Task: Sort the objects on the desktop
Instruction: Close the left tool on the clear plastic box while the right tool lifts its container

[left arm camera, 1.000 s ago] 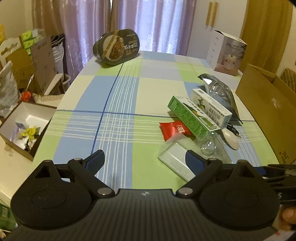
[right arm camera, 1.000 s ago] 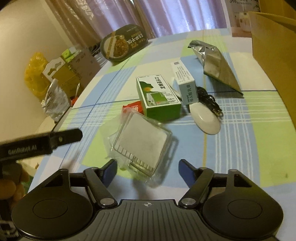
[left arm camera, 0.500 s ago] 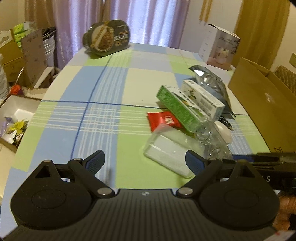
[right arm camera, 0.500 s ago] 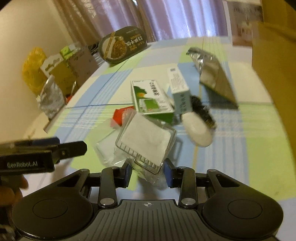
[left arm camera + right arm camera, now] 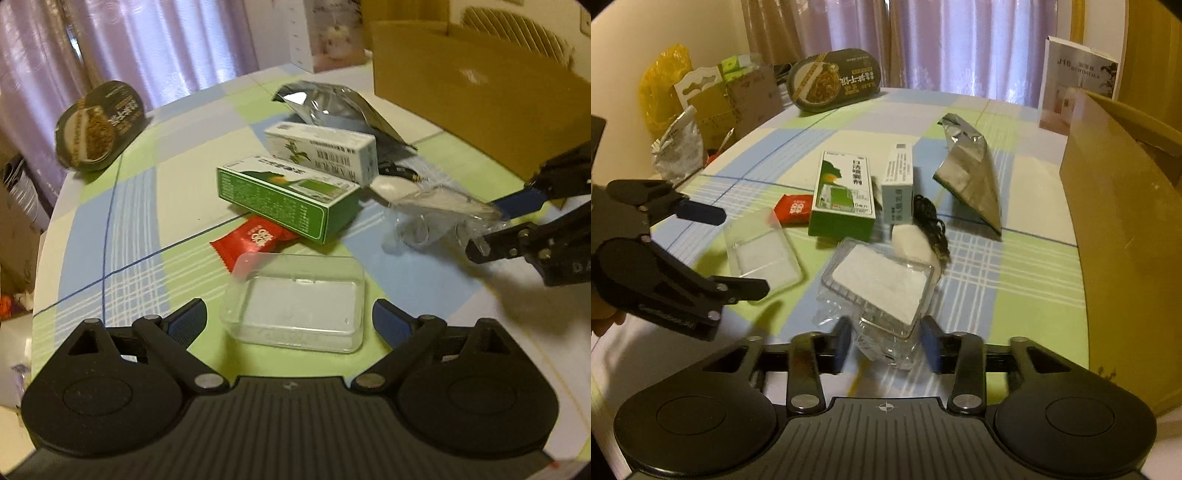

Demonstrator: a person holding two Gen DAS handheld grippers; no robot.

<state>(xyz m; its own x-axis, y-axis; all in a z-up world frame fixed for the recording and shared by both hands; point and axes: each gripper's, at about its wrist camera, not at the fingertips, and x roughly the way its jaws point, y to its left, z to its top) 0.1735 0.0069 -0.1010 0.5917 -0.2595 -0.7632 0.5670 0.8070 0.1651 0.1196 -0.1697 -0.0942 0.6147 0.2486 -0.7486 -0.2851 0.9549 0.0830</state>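
On the checked tablecloth a clear plastic tray lies flat, right in front of my left gripper and between its open fingers without touching them. My right gripper is shut on a crumpled clear plastic pack, holding it tilted just above the cloth. In the left wrist view this pack hangs from the right gripper at the right. Behind them lie a green box, a white box, a red packet, a silver pouch and a white mouse.
A tall cardboard box stands along the table's right side, with a white carton behind it. A dark noodle bowl leans at the far left edge. Bags and cartons crowd the floor on the left.
My right gripper shut on the clear pack and lifted it away from the clear tray, which stayed on the cloth. My left gripper swung right and closer, bringing the tray between its fingers.
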